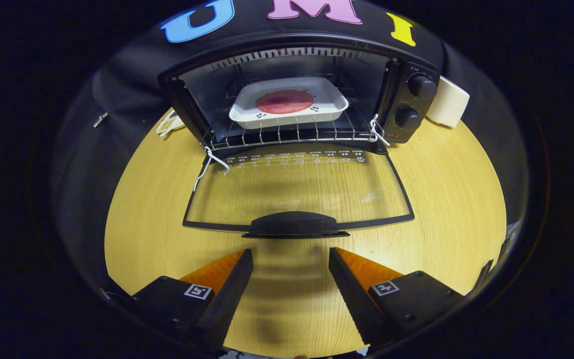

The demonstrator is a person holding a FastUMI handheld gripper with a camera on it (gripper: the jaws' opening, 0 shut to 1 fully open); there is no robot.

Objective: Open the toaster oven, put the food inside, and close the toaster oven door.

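**Gripper released before the open oven, food on the rack**

The gripper (291, 254) is seen spread apart, with nothing held between its fingers (234, 284); only bare table (446, 199) shows in the gap. The fingers are poised above the wooden surface and are apart from every object.

Just ahead of the fingertips, the door handle (294, 224) is found, centred on the gap between them and not touched. The door (297, 192) is lowered fully, lying flat over the table with its glass pane facing up, the wood grain being visible through it. White cords (211, 160) are attached at both hinge corners of the door.

Beyond the door the oven (297, 94) stands open. Inside it, a wire rack (292, 133) is seated, and on the rack a white tray (289, 107) is placed. A round reddish piece of food (285, 101) lies in the middle of the tray. Two knobs (421, 86) are set on the panel at the oven's right side.

Further right, a white object (447, 102) rests just beside the oven. To the left of the oven a small packet (169, 123) lies on the table.
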